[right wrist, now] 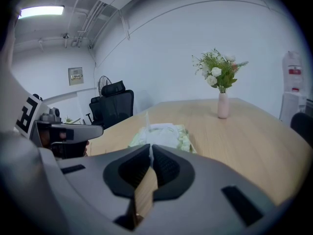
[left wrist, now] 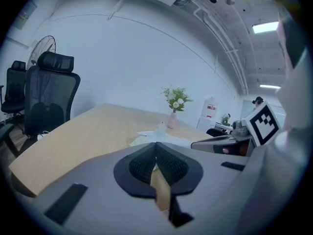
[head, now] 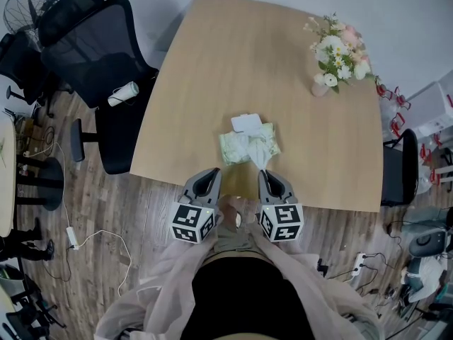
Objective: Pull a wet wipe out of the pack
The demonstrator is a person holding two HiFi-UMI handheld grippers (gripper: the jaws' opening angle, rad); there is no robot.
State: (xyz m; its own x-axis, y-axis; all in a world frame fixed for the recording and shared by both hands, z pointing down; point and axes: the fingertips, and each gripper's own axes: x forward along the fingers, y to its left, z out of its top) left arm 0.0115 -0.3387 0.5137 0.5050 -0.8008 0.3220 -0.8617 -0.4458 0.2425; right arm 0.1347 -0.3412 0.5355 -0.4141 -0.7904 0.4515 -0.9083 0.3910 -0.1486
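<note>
Head view: the wet wipe pack [head: 246, 146] lies on the surface [head: 233, 62] toward six o'clock, near the edge. A wipe [head: 260, 159] stretches out of it toward five o'clock, to the right gripper [head: 265, 173]. The left gripper [head: 210, 173] sits at seven o'clock of the pack, apart from it.

Left gripper view: fingers together, nothing between them.

Right gripper view: fingers clamped on the thin white wipe; pack ahead at twelve o'clock.

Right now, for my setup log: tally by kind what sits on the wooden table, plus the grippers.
Pale green plastic wet wipe pack: 1
White wipe, partly drawn out: 1
Pink vase of flowers: 1
Grey grippers: 2 (left gripper, right gripper)
Total: 5
</note>
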